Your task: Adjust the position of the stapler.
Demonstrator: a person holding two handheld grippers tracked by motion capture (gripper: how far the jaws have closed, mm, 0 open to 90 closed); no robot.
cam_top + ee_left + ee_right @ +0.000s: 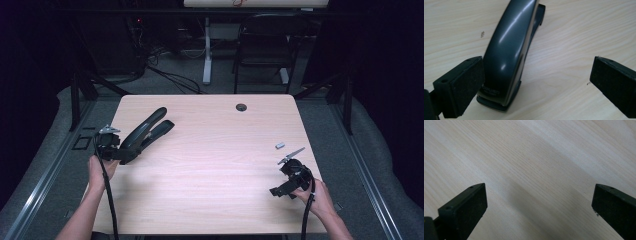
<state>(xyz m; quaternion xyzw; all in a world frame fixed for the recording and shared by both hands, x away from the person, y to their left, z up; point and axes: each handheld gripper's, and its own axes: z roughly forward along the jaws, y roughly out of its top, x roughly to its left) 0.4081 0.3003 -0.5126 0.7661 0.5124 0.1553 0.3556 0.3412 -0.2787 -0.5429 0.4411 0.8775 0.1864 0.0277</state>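
Note:
A large black stapler (146, 134) lies on the left part of the light wooden table (210, 150), its long arm raised toward the far right. My left gripper (111, 147) sits right at the stapler's near end. In the left gripper view the stapler (509, 50) stands between the wide-open jaws, close to the left pad (466, 82), with a gap to the right pad (616, 82). My right gripper (287, 187) rests near the table's front right corner, held by a hand. Its jaws are wide open over bare wood, the right gripper (539, 207) holding nothing.
A small grey strip of staples (280, 145) lies on the table just beyond the right gripper. A round cable hole (241, 107) sits near the far edge. Beyond the table stand a black chair (265, 45) and a white desk leg (207, 50).

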